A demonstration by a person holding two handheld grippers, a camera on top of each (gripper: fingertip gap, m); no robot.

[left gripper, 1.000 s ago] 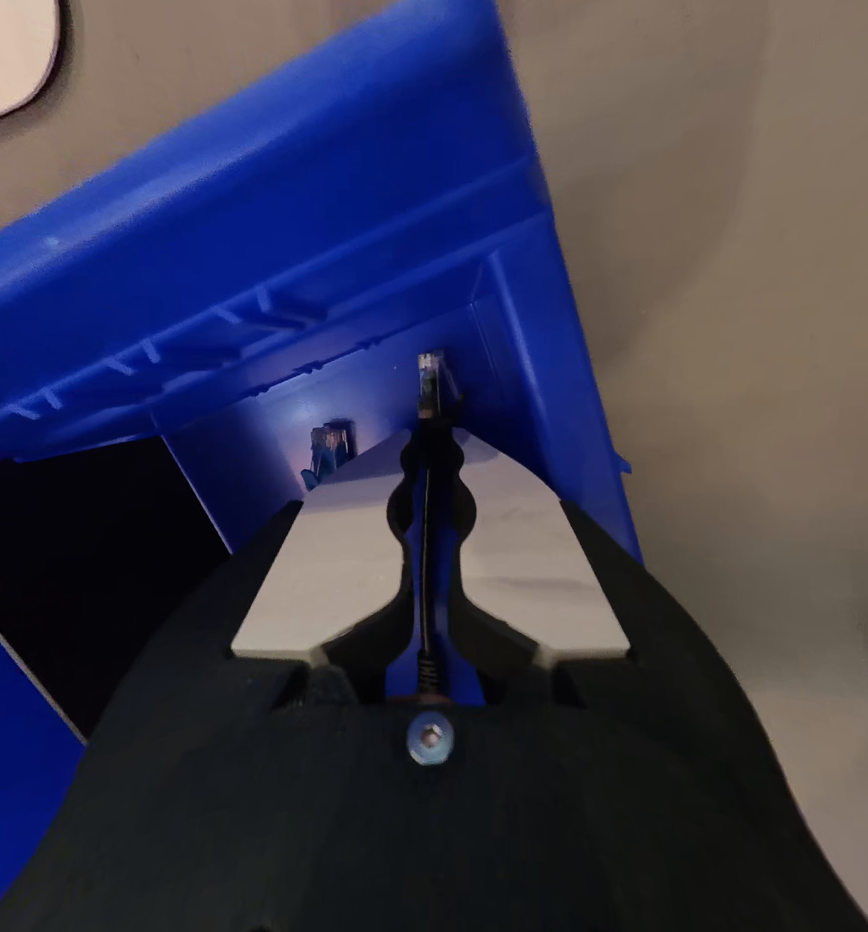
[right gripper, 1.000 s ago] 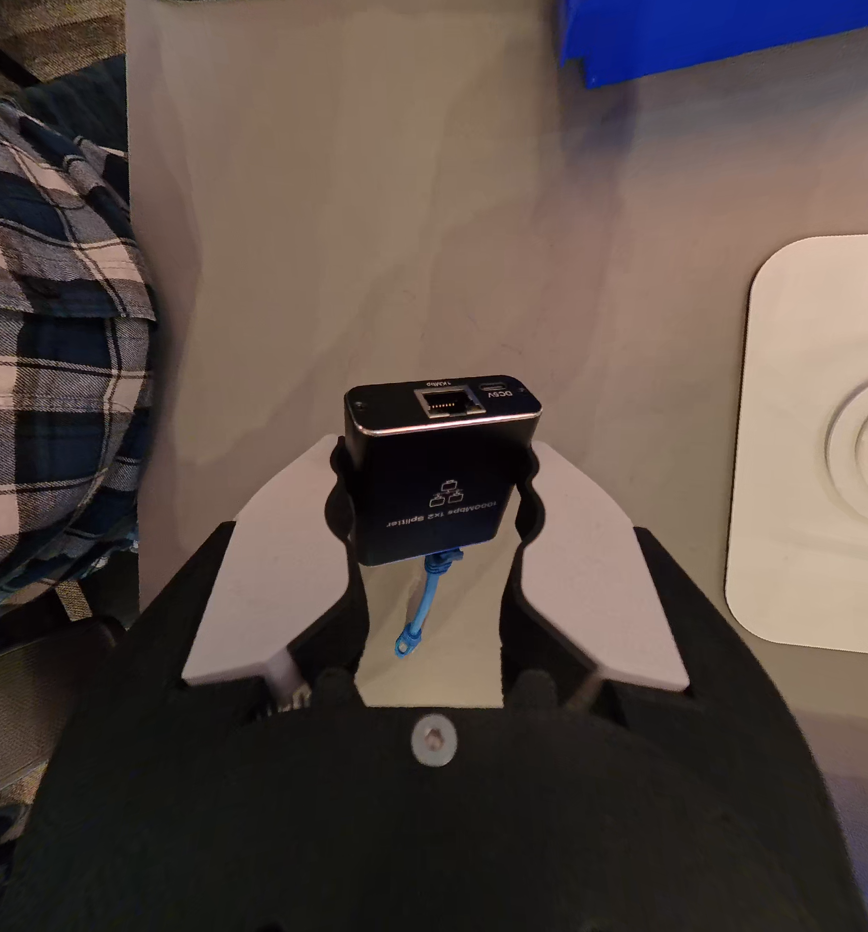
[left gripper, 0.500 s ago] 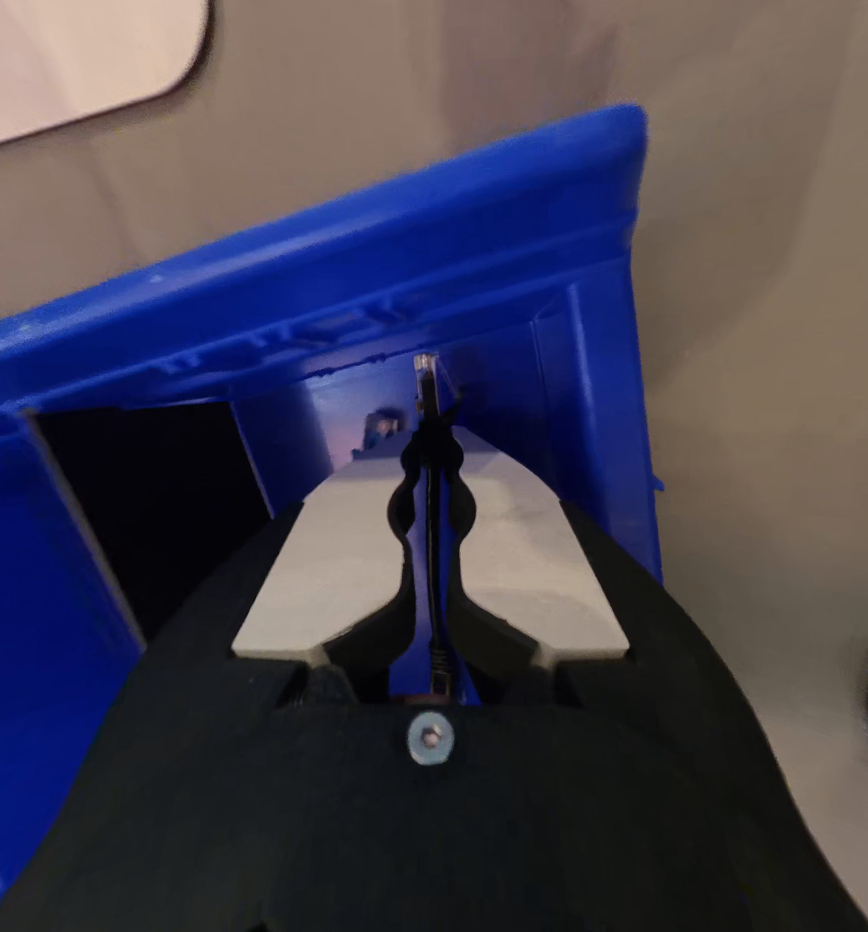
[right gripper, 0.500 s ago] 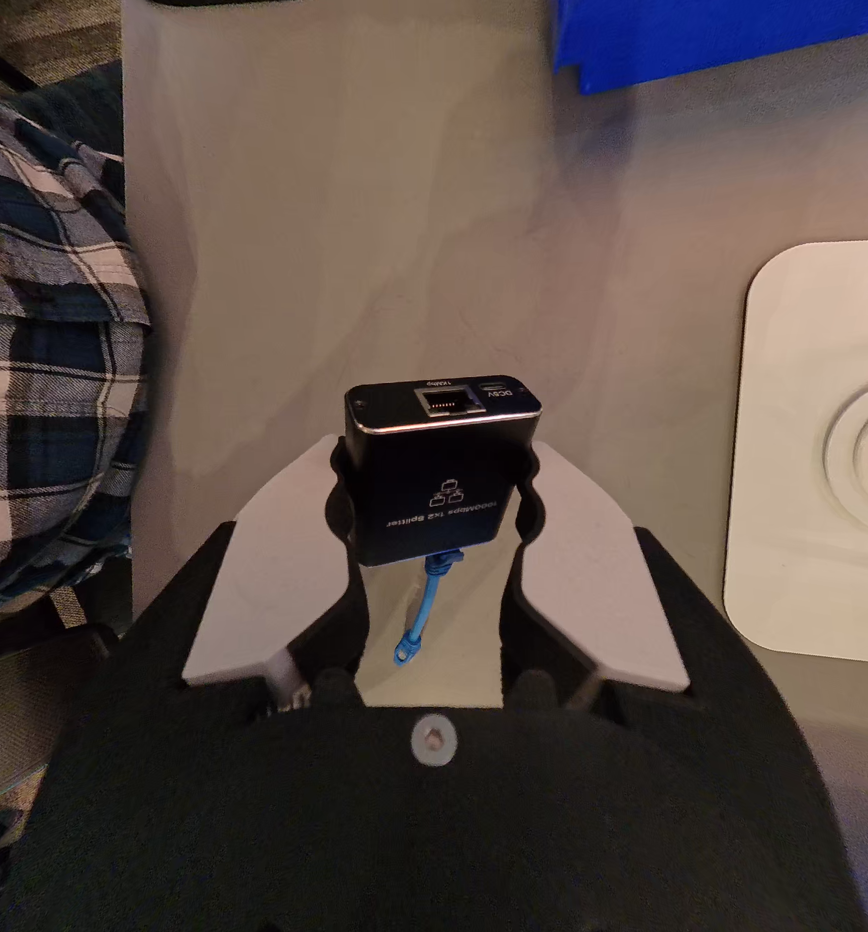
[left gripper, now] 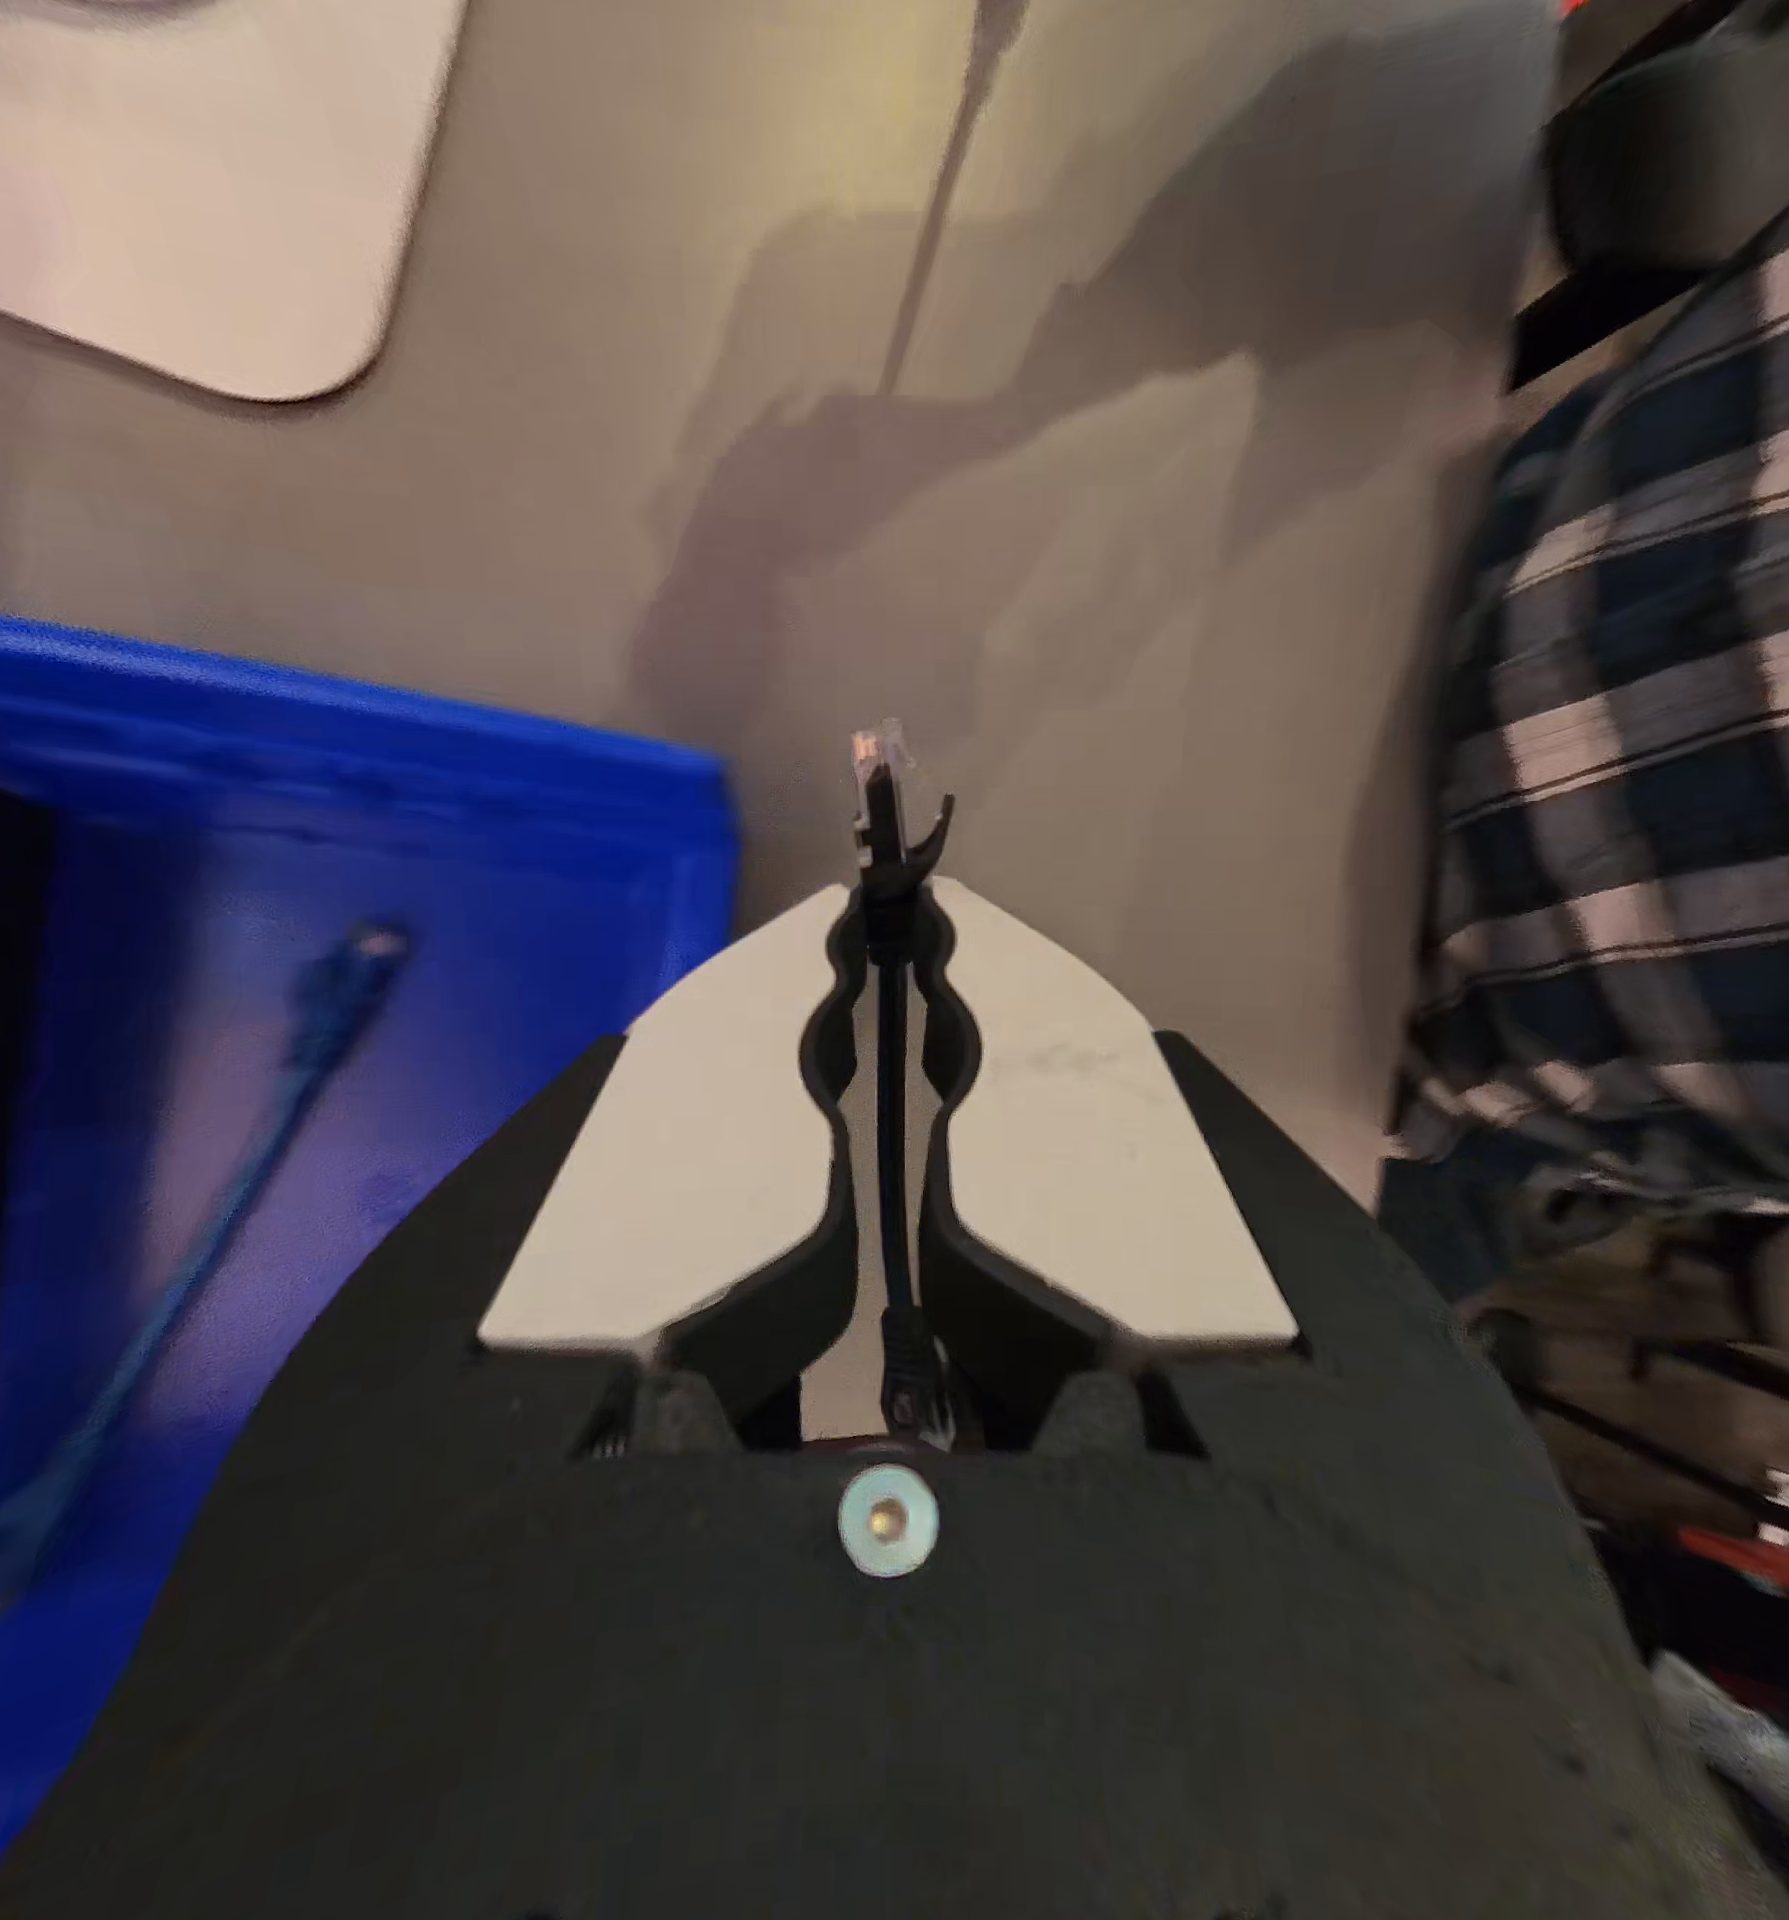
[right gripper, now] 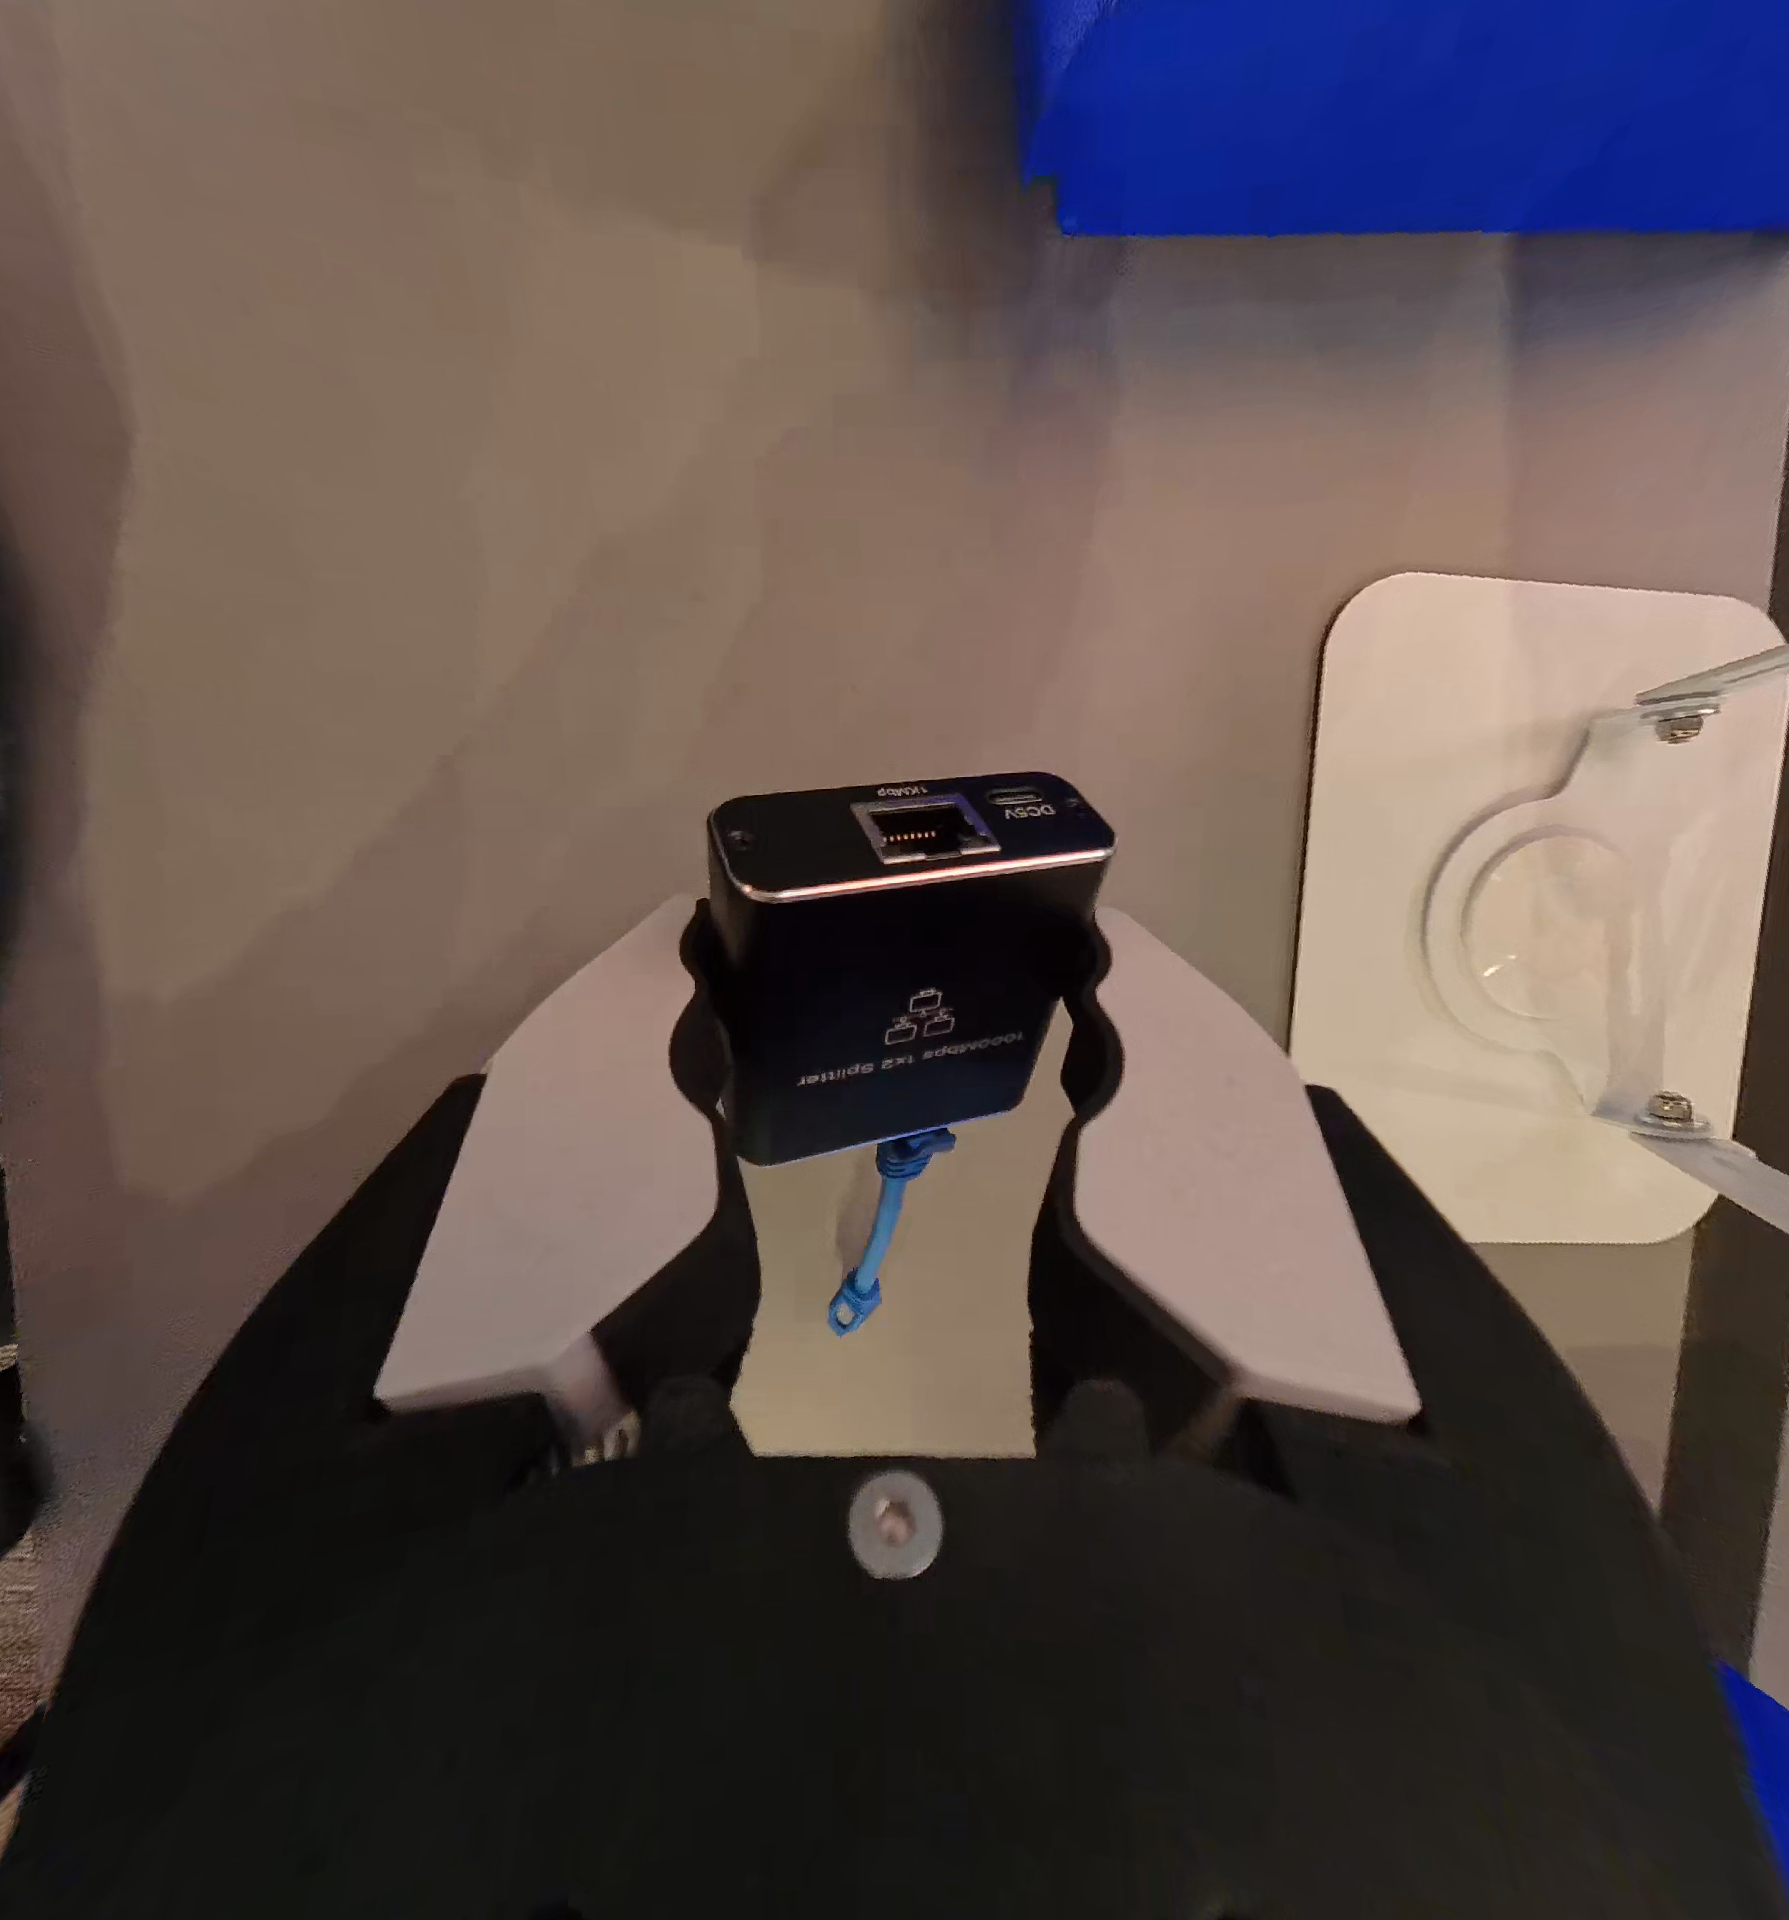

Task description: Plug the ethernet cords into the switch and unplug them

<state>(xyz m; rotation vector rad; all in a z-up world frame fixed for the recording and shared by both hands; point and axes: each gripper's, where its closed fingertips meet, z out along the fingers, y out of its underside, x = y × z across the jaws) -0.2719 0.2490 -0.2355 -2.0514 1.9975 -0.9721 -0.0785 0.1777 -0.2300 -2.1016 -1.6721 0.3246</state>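
- Here, left wrist view: the left claw point(left gripper: 892, 904) pinches a black cord point(left gripper: 892, 1091) just behind its clear plug point(left gripper: 877, 753) at frame centre. The cord looks thin and floppy, so gripping near the stiff plug seems best. A blue bin point(left gripper: 350, 790) holding another cord point(left gripper: 246, 1164) sits at left on the grey bench point(left gripper: 1077, 520).
- Right wrist view: the right claw point(right gripper: 895, 935) clamps the black switch point(right gripper: 900, 966) by its sides at centre, port point(right gripper: 923, 829) facing away, a blue cord point(right gripper: 885, 1226) plugged in below. The switch looks rigid, light and smooth. A white pad point(right gripper: 1389, 935) lies at right.
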